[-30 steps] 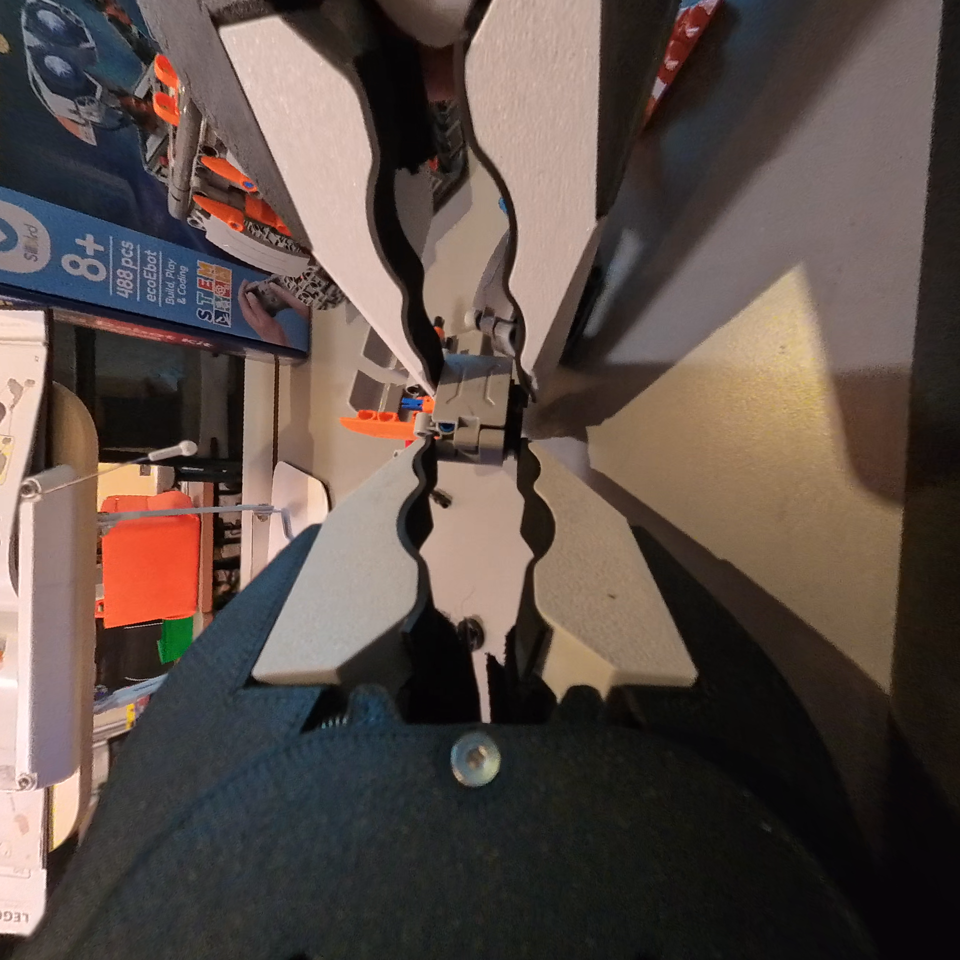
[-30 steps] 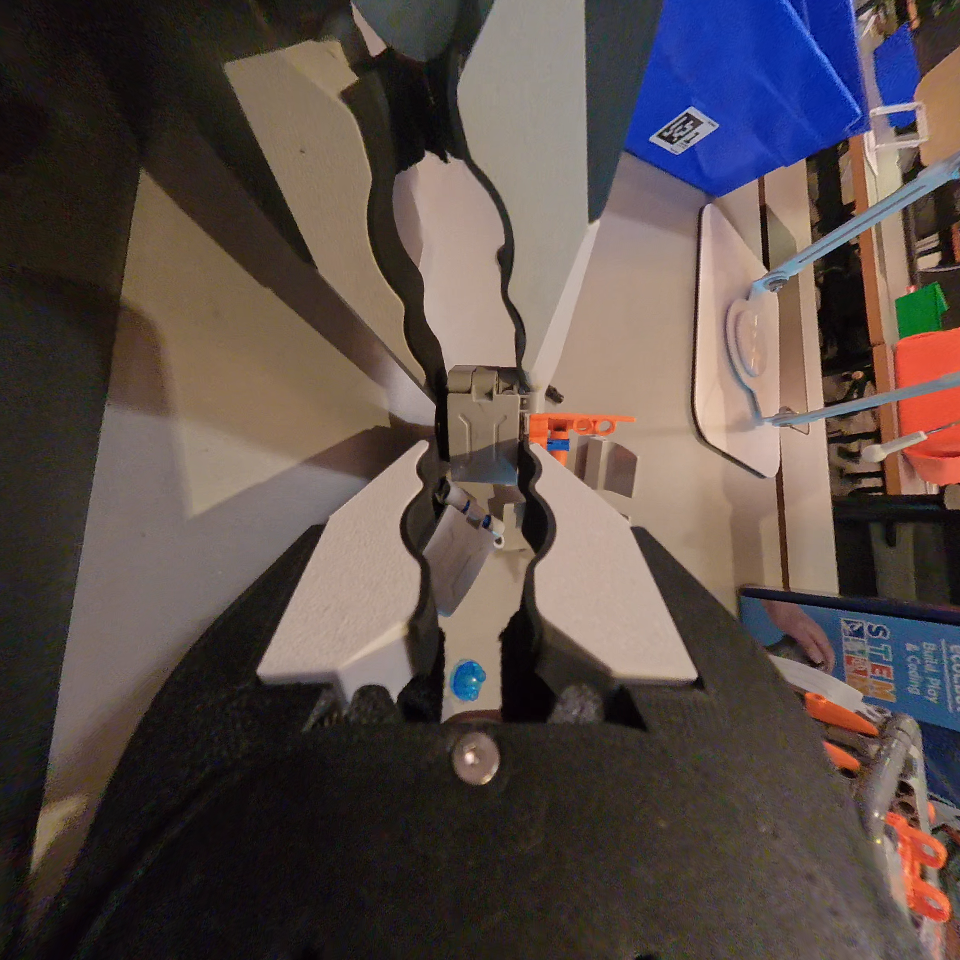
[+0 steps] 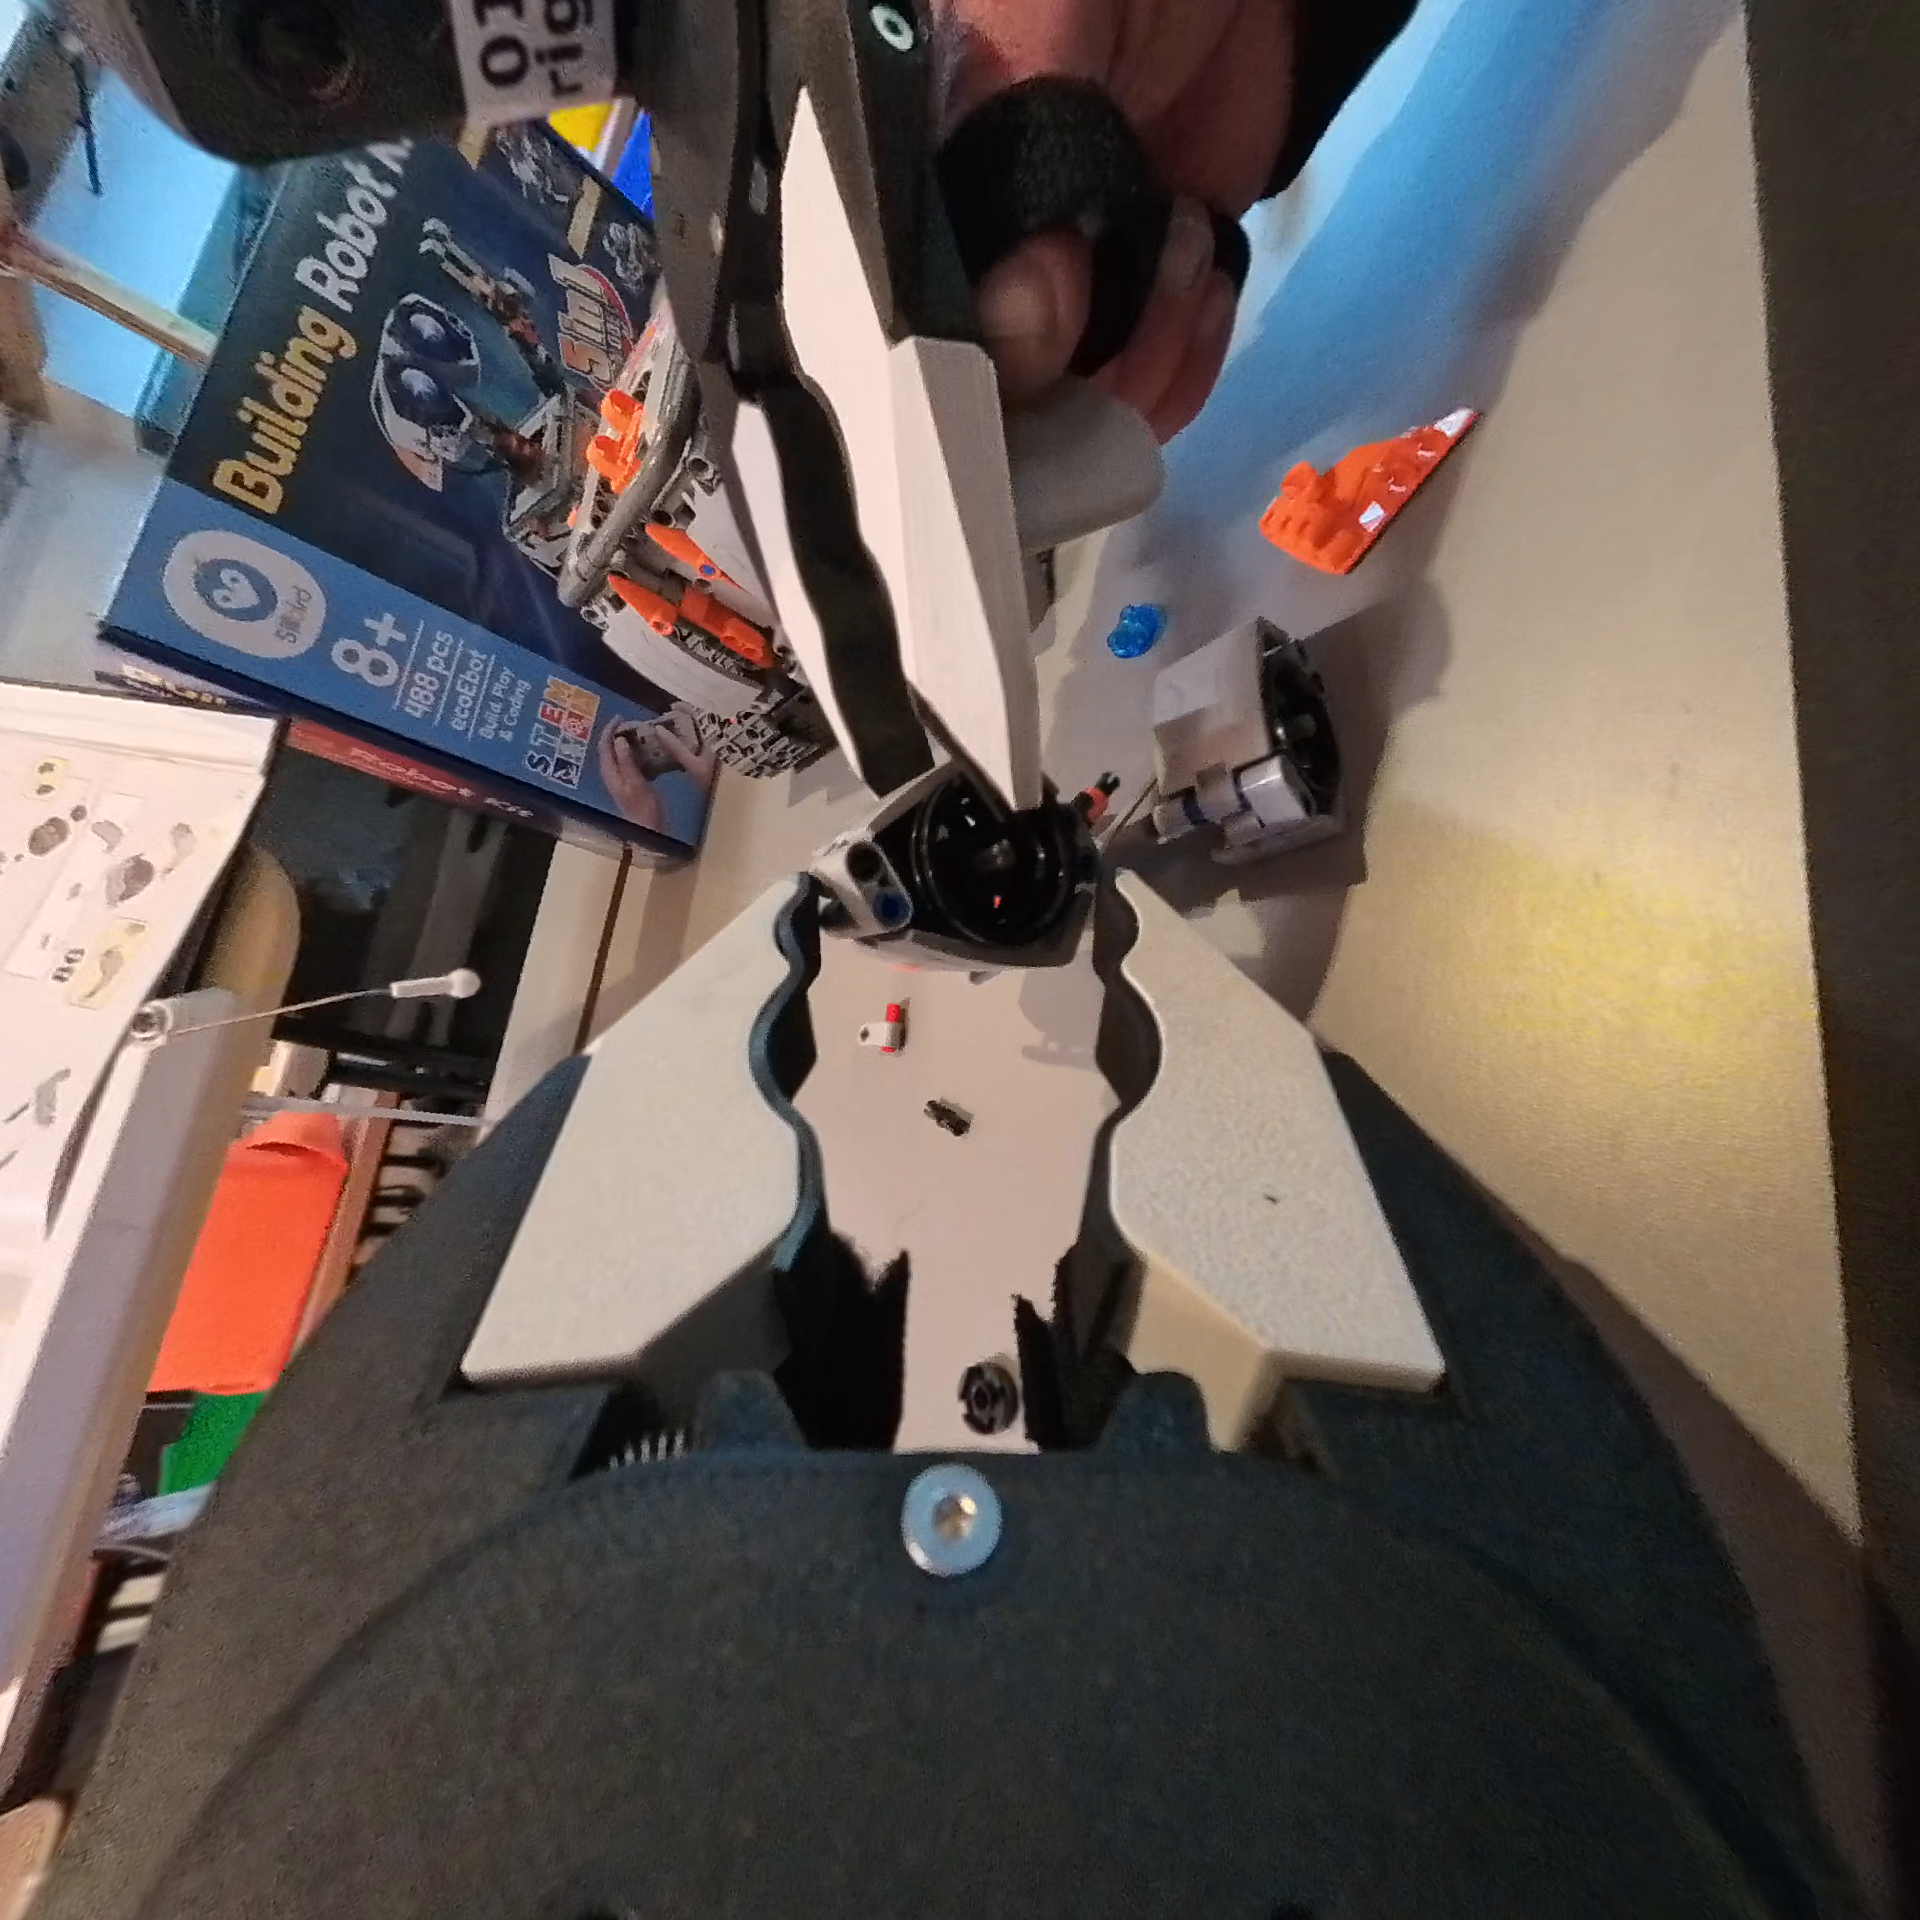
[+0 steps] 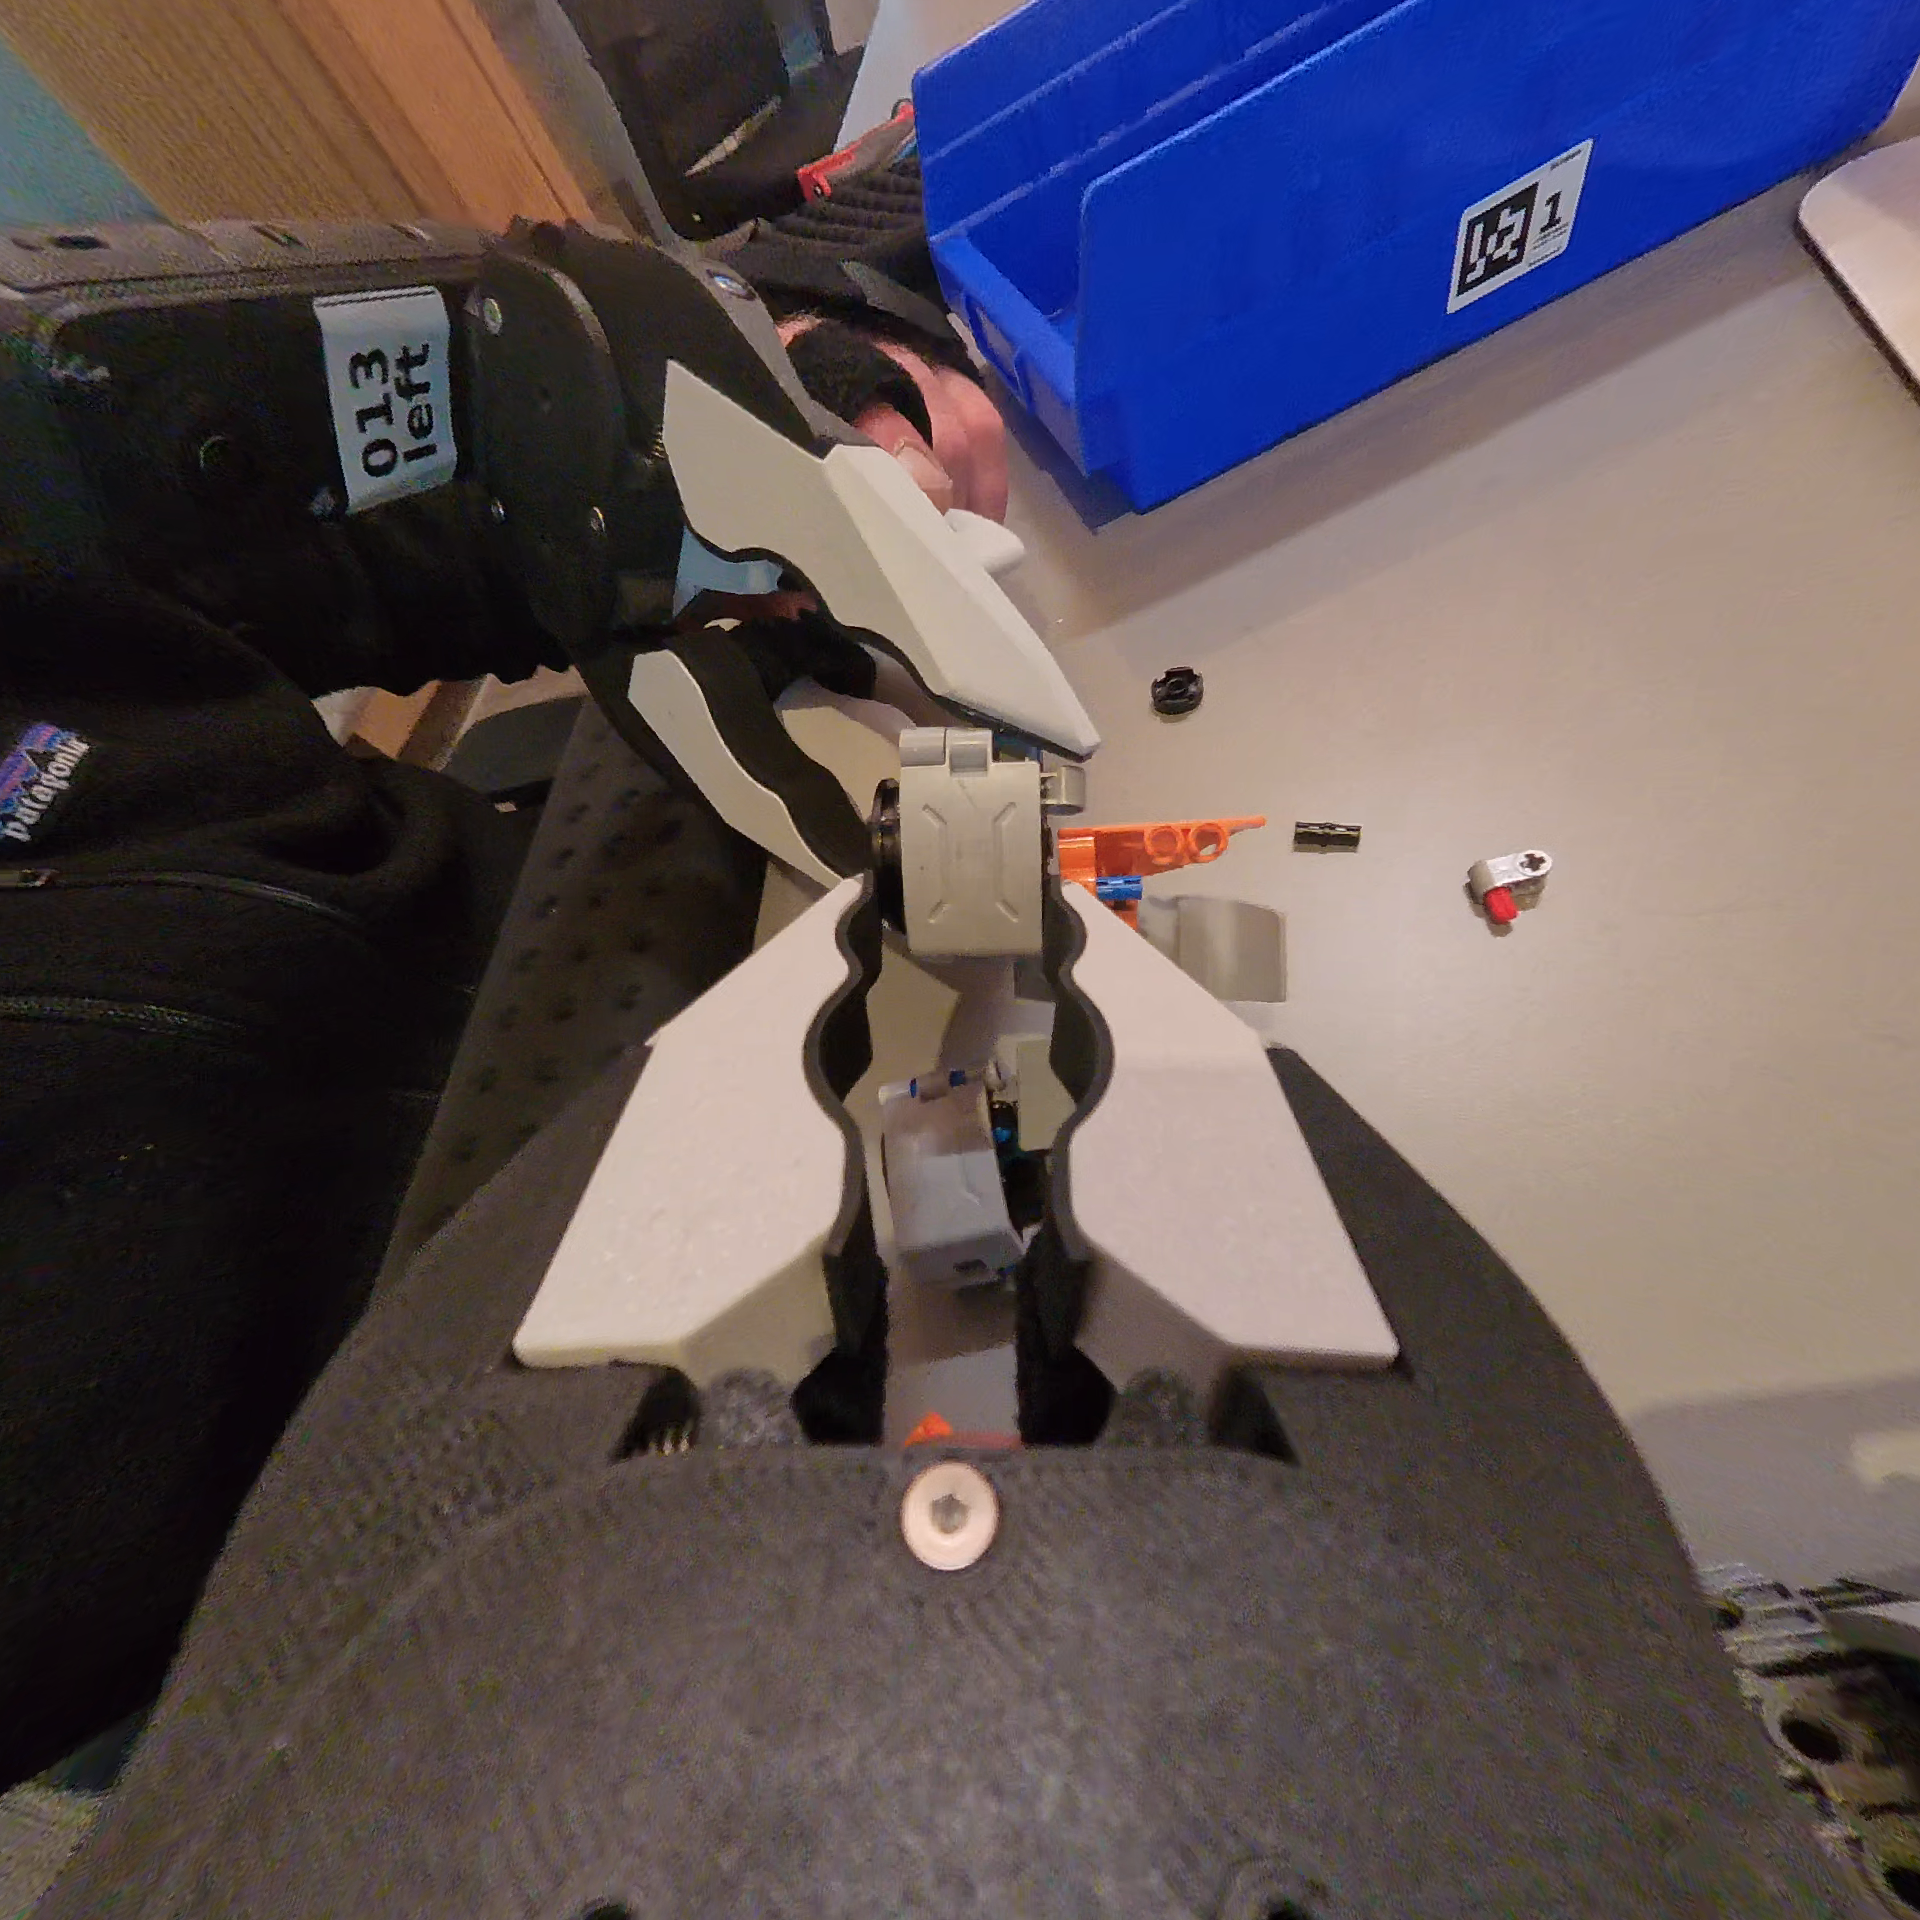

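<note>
Both the left claw (image 3: pixel 951 894) and the right claw (image 4: pixel 961 894) pinch one grey plastic motor block with a black round face (image 4: pixel 966 857), held above the pale worktop (image 4: pixel 1507 623). Opposed pulls could snap it free onto the small loose pins below.

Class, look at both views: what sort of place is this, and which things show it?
Probably a hobby or workshop table for building a toy robot kit: a kit box, a blue parts bin, and loose building pieces such as an orange piece on the table.
</note>
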A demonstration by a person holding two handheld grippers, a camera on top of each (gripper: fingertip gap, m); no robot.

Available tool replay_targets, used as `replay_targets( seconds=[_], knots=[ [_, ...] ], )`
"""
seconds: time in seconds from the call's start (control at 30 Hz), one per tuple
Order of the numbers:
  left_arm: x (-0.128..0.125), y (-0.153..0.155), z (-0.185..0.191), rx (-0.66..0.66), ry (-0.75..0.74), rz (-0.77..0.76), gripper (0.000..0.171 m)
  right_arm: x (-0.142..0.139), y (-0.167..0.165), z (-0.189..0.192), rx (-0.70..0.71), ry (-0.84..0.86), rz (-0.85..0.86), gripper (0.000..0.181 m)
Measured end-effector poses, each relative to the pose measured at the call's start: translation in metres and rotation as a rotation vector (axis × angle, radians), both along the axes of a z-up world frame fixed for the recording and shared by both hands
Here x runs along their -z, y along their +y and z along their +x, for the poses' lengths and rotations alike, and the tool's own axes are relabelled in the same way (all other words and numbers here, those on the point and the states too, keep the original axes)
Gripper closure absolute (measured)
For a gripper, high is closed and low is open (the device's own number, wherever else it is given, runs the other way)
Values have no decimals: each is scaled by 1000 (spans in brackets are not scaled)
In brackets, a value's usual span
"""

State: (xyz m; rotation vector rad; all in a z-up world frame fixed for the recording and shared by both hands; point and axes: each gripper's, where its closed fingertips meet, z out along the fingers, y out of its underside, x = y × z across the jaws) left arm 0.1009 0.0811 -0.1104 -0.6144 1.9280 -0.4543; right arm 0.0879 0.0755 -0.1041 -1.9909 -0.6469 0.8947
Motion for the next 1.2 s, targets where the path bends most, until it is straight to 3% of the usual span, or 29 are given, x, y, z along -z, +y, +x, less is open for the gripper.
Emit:
replay_targets(
  seconds=[0.2, 0.37, 0.53, 0.7, 0.8, 0.83, 0.97, 1.2],
  knots=[
    [-7, 5, 1, -27, 10, -185, 122, -11, 7, 7, 54, 16, 63, 153],
    [-11, 18, 2, -71, 42, -403, 122, 0, 7, 21, 85, -154, 88, 141],
    [3, 24, 0, -115, 123, -425, 122, 6, -12, 27, 23, -302, 103, 138],
    [11, 27, 0, -132, 163, -448, 122, 37, -35, 27, -91, -456, 13, 136],
    [14, 31, 0, -147, 169, -437, 122, 50, -41, 23, -136, -511, -15, 146],
    [15, 31, 0, -150, 175, -433, 122, 51, -41, 21, -141, -515, -14, 157],
    [15, 33, -1, -157, 180, -457, 122, 49, -37, 20, -117, -484, -17, 157],
    [23, 35, -5, -175, 228, -483, 121, 36, -28, 21, -49, -282, -75, 157]
  ],
)
